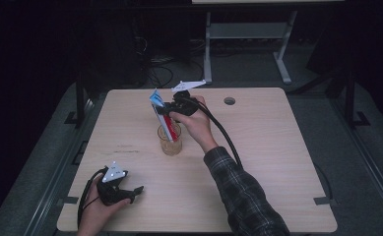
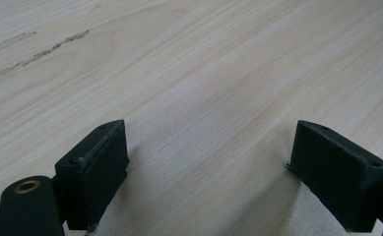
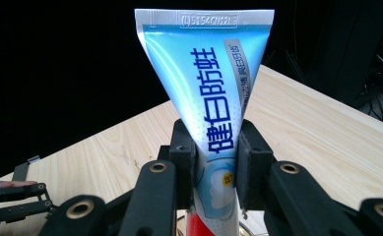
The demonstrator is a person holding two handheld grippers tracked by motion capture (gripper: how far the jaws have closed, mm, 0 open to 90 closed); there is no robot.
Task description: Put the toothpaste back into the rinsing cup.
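Toothpaste tube clamped by right gripper, above glass.

The bench was pale wood with a round hole near its far edge. A clear glass stood near its middle. Faint scuff marks lay left of the glass.

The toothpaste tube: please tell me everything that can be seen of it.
The toothpaste tube is soft-looking plastic, light blue and white with dark blue Chinese characters, red lower down. Its flat crimped end points up; its lower end stands in a clear glass near the table's middle, leaning slightly. The right gripper is clamped on its middle, a jaw on each side.
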